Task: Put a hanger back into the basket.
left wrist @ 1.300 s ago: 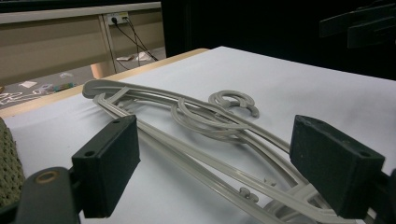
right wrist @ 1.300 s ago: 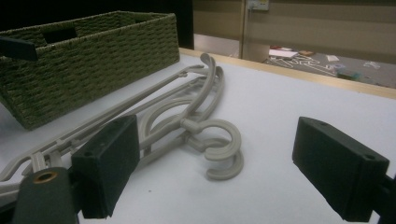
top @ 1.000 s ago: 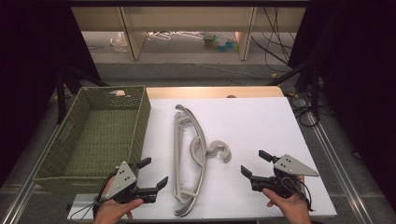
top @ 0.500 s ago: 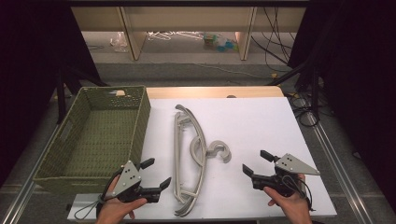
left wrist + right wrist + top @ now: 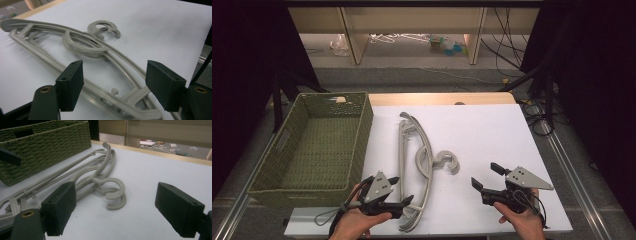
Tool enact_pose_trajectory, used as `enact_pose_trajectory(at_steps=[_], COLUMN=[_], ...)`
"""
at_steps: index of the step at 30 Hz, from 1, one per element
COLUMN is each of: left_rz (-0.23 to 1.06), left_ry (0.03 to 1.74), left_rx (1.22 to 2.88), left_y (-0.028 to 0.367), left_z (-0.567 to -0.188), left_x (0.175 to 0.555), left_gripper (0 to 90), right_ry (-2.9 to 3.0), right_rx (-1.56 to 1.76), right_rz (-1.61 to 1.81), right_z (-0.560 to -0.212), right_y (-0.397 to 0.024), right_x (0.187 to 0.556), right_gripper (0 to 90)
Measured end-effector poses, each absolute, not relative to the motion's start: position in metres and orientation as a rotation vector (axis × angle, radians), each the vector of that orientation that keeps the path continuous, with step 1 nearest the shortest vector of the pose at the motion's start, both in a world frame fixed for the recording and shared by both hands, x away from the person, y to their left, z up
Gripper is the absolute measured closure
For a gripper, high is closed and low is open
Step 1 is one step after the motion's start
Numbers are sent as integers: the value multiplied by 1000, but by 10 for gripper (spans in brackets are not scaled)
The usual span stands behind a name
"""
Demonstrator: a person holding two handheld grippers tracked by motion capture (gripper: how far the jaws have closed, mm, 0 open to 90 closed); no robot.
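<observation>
Your left gripper (image 5: 401, 190) sits at the near edge of the table, held in your left hand (image 5: 354, 222). Its jaws are spread wide, and in the left gripper view (image 5: 113, 80) they stand on either side of the near end of the grey hangers (image 5: 82, 52), closing on nothing. The hangers (image 5: 419, 165) lie flat on the white table surface (image 5: 492, 130), stacked one on another. Their long bars run away from you and their hooks (image 5: 447, 162) curl toward your right.

Your right gripper (image 5: 486, 176) is held in your right hand (image 5: 522, 220) near the front right of the table, well apart from the hangers. Its jaws are also spread wide and hold nothing; the right gripper view (image 5: 115, 210) looks between them toward the hooks (image 5: 113, 192).

A green woven basket (image 5: 277, 170) stands just beside the hangers on your left (image 5: 45, 147).
</observation>
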State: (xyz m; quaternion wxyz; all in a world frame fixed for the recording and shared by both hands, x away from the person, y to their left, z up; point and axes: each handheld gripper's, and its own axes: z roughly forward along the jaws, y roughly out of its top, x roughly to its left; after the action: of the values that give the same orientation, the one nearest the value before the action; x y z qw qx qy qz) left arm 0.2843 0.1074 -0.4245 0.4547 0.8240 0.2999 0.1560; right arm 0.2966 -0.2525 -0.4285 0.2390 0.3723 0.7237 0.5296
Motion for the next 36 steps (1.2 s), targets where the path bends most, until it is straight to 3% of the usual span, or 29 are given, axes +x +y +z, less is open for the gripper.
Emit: enact_pose_trajectory(at_steps=[13,25,36], left_rz=[236,286,217], left_ry=[779,804,833], left_rx=[2264,2452,2549], left_y=[53,20,15], left_z=[-428,-453,-452], left_x=[321,343,359], left_gripper=[373,371,411], right_ry=[1991,2016,2037], right_rx=[1016,1028,1008], right_rz=[1438,1428,1437], right_z=[-431,-430,-431], right_y=[-253,-253,-253], right_x=[300,300,300], right_gripper=[199,200,200])
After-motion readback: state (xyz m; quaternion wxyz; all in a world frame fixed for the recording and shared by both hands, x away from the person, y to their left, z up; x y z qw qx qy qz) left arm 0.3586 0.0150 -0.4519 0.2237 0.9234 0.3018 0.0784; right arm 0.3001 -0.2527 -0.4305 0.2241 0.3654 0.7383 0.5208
